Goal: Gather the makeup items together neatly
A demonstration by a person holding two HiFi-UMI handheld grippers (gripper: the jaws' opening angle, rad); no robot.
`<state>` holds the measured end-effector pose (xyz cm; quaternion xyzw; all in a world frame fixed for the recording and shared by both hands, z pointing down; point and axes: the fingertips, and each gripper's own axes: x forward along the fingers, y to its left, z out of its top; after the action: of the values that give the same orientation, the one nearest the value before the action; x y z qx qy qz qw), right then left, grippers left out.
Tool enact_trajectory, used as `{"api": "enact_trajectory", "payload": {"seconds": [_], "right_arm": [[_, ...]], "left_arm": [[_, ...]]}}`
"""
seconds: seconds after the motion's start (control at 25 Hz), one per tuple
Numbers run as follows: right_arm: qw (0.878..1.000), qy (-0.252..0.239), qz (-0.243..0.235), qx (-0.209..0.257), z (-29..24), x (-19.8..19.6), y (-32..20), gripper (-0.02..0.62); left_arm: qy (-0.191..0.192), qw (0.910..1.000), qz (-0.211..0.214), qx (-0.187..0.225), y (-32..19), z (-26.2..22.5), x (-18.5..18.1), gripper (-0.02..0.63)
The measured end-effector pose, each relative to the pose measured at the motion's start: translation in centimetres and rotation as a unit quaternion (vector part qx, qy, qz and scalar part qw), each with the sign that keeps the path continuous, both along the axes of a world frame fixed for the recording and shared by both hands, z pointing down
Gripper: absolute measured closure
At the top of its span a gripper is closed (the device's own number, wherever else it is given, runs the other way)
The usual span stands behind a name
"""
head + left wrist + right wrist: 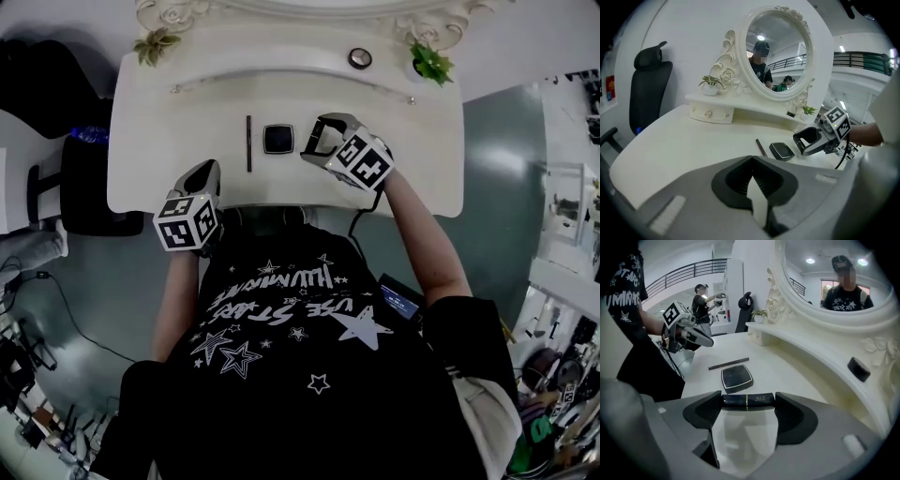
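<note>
**glossgal:** Black tube [747, 400] is clamped end to end in the right tongs [316, 139], so they're spread wide around its whole length. Where would you put it?

**tidy_tom:** Right beside the compact [736, 378], imo. That sits just ahead of those tongs on the white tabletop [187, 122], and the pencil [729, 363] lies just past it on the far side. The tube's long axis runs pad to pad, pretty much parallel to the pencil, so I reckon it needs lowering more than twisting. Can't tell if it touches the tabletop.

**glossgal:** And the left tongs [751, 159]?

**tidy_tom:** Pinched together with nothing in them, over the near edge and well apart from the stuff. The right hand is way nearer.

**glossgal:** Any containers?

**tidy_tom:** Not really in play. The little drawer box [710, 114] under the mirror [776, 51] is closed, so no clue what's inside. A pot [710, 90] on it holds a small green plant, and another plant [431, 64] stands at the other end of the shelf [281, 66]. There's a small dark thing [858, 369] up there too, too small to name.
</note>
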<state>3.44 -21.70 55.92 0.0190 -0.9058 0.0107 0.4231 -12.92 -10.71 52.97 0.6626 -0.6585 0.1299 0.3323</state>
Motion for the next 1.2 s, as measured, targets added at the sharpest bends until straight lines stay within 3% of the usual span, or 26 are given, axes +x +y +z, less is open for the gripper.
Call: {"api": "enact_trajectory", "payload": {"seconds": [0.64, 1.2], "right_arm": [[0.990, 0.018, -0.137, 0.011, 2.4, -0.5, 0.6, 0.209], [0.992, 0.023, -0.121, -0.022, 2.9, -0.4, 0.1, 0.194]], "left_arm": [[-0.005, 0.9979, -0.065, -0.006, 2.3, 0.3, 2.2, 0.603], [-0.009, 0.9969, -0.078, 0.000, 2.4, 0.0, 2.9, 0.603]]}}
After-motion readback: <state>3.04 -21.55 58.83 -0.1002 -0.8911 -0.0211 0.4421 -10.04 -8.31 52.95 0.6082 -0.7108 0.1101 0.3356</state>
